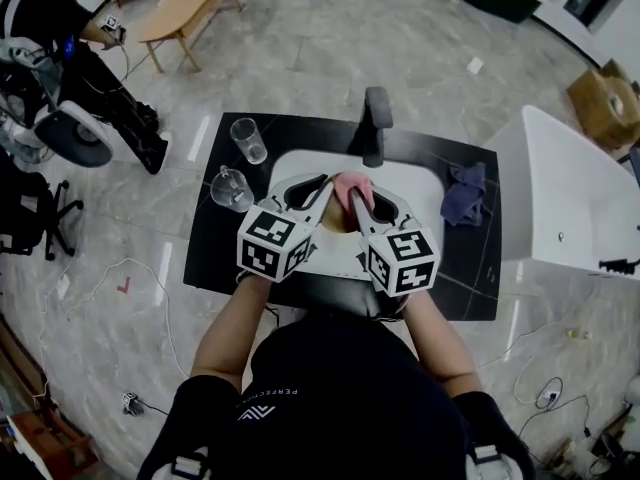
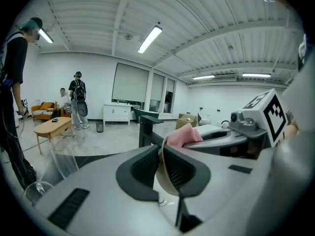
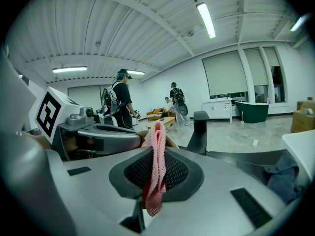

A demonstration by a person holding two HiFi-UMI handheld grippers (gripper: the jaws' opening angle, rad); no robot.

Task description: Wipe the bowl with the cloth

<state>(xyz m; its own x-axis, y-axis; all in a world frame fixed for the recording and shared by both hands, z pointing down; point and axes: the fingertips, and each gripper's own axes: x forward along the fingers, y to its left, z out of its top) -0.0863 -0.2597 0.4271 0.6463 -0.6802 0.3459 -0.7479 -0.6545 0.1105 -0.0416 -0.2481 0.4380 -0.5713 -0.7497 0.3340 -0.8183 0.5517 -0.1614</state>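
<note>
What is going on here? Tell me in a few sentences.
A person stands over a white sink with a gripper in each hand. The left gripper has its fingers shut on the rim of a beige bowl. The right gripper is shut on a pink cloth, held up close to the bowl, so the wiping looks under way or about to start.

Head view: looks steeply down from above on black counter [image 1: 470, 258], sink [image 1: 420, 183], with left gripper [image 1: 320, 183] and right gripper [image 1: 358, 200] close, centred.
Left gripper view: tight behind own jaws, level across room toward windows [image 2: 130, 90].
Right gripper view: equally tight, level toward standing people [image 3: 123, 100].
Common to all three: pink cloth [image 1: 352, 180], bowl [image 2: 167, 181], faucet [image 1: 376, 118], wooden table [image 2: 49, 128].
Also in each gripper view: other's marker cube [image 2: 268, 114].
</note>
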